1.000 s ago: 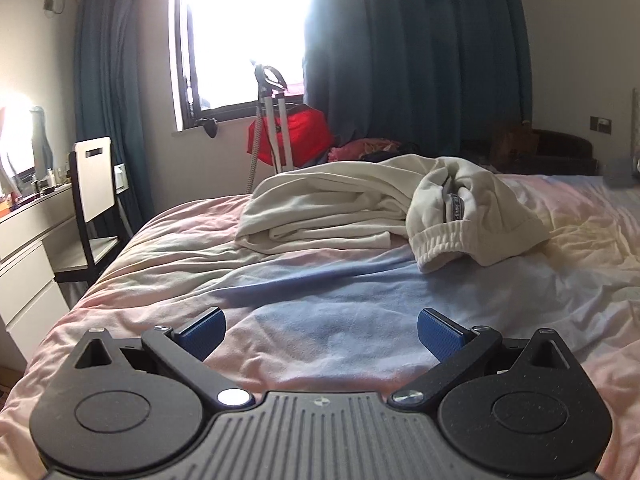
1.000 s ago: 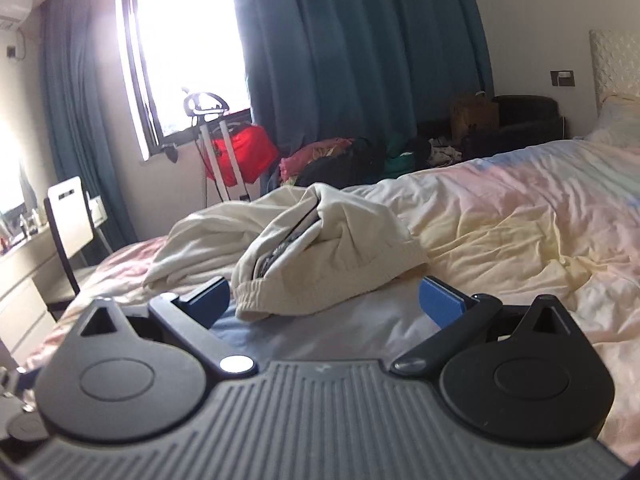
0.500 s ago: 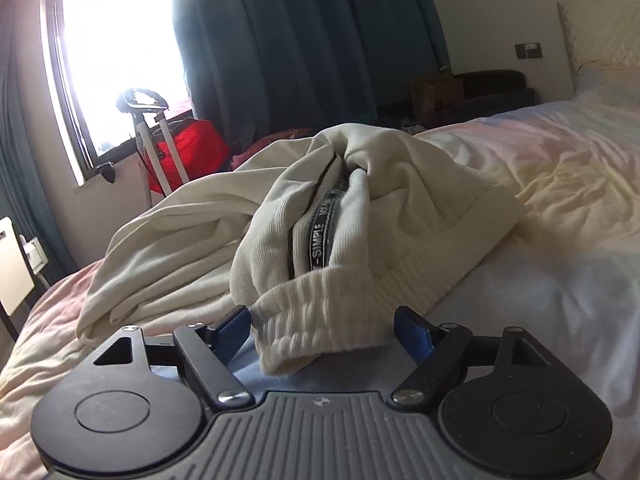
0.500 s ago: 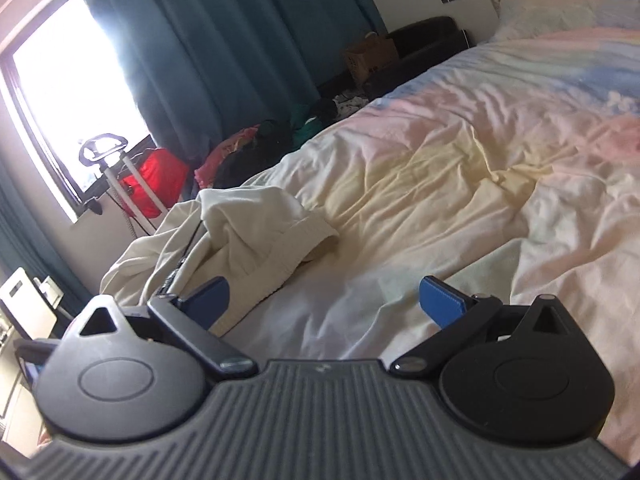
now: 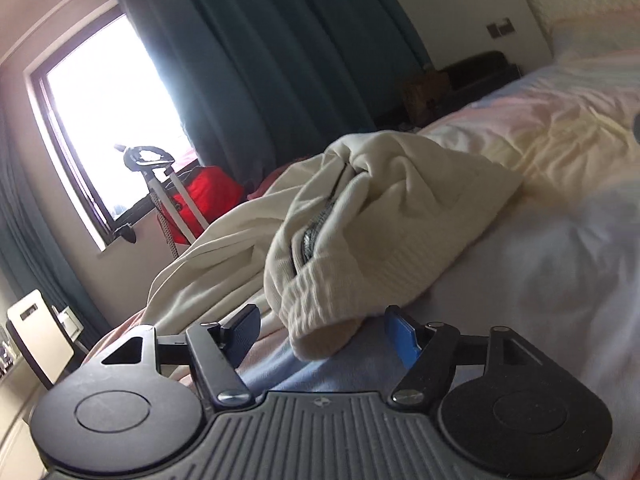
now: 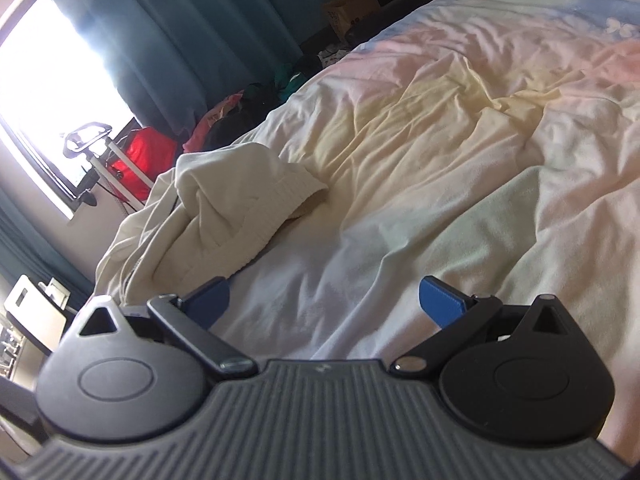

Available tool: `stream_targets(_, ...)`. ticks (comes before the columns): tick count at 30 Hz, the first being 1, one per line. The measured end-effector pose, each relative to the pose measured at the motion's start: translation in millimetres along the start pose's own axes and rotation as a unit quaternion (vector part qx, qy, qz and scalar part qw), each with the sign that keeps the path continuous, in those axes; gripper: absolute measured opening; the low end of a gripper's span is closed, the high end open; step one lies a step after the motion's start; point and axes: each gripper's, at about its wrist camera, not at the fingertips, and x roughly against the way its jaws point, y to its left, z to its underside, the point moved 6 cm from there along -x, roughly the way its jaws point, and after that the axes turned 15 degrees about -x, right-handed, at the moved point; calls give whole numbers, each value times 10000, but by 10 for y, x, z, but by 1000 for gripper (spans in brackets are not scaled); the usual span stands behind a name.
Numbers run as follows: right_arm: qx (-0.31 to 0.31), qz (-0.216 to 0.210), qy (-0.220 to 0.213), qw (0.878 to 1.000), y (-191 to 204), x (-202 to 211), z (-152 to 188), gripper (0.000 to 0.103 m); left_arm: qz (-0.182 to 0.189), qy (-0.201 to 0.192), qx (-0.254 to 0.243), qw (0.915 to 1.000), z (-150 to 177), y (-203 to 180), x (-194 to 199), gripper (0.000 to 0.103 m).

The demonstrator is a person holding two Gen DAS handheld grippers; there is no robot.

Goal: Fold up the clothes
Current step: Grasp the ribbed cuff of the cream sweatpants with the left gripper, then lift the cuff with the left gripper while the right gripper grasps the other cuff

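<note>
My left tool [image 5: 322, 330] stands wide open, holding nothing; the ribbed cuff [image 5: 320, 316] of the cream garment [image 5: 384, 216] lies between its blue pads [image 5: 402, 338], though whether it touches them is unclear. My right tool [image 6: 324, 300] is equally wide open and empty, over bare pastel bed sheet [image 6: 440, 140], with the garment's edge just beside its left pad. The garment lies crumpled on the bed; its long axis runs from the near cuff away toward the window [image 5: 104, 120]. Its far portion is hidden behind its own folds, so its type is unclear. A dark inner band [image 5: 312, 236] is partly hidden. Beyond stand a red bag [image 5: 208, 196] and teal curtains [image 5: 280, 60].
</note>
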Motion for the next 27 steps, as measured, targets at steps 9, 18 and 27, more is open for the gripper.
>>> stream_targets(9,256,31,-194,9995,58,7,38,103,-1247,-18,-583,9905,-157,57,-451,53)
stream_targets(18,574,-149,-334,9977,202,6,115,103,-1321,-602,572,9877,-295,724,147,10)
stream_targets(27,1298,-840,-793,9848,486,448,204,103,-1267,-755,1673,9748,111,1395,1631,11)
